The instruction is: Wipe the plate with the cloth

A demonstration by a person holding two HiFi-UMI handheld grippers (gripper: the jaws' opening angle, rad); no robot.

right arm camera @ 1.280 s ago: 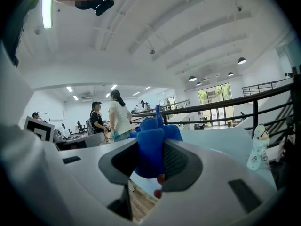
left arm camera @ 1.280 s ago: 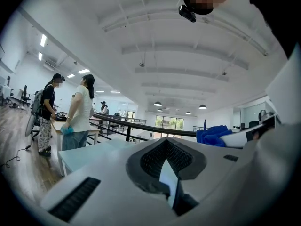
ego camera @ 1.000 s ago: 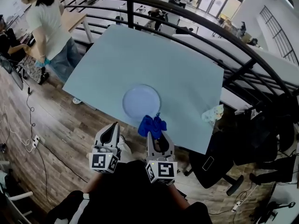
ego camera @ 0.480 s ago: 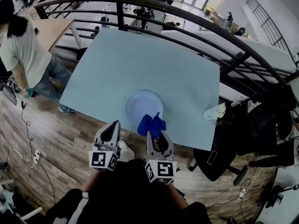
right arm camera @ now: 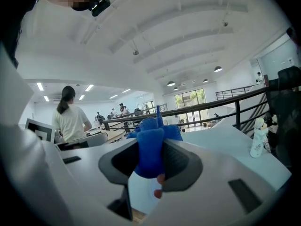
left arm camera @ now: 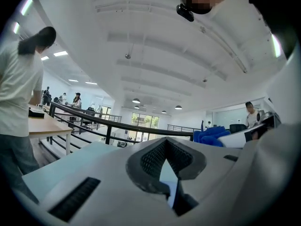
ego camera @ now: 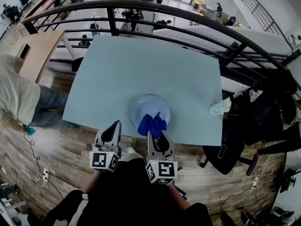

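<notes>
A pale blue round plate [ego camera: 149,106] lies near the front edge of the light blue table [ego camera: 141,65]. A bunched blue cloth [ego camera: 152,124] hangs over the plate's near rim, and my right gripper [ego camera: 157,135] is shut on it. In the right gripper view the cloth [right arm camera: 149,149] fills the space between the jaws. My left gripper [ego camera: 113,126] stays off the table's front edge, left of the plate, with its jaws together and nothing in them. From the left gripper view the cloth [left arm camera: 212,135] shows off to the right.
A crumpled whitish object [ego camera: 220,108] sits at the table's right edge. A black railing [ego camera: 197,13] curves behind the table. A person [ego camera: 19,98] stands at the left, over wooden floor. A black chair [ego camera: 233,149] is at the right.
The table and plate have come nearer to both grippers, and the cloth now overlaps the plate's near rim. The person at the left has slid toward the frame's edge.
</notes>
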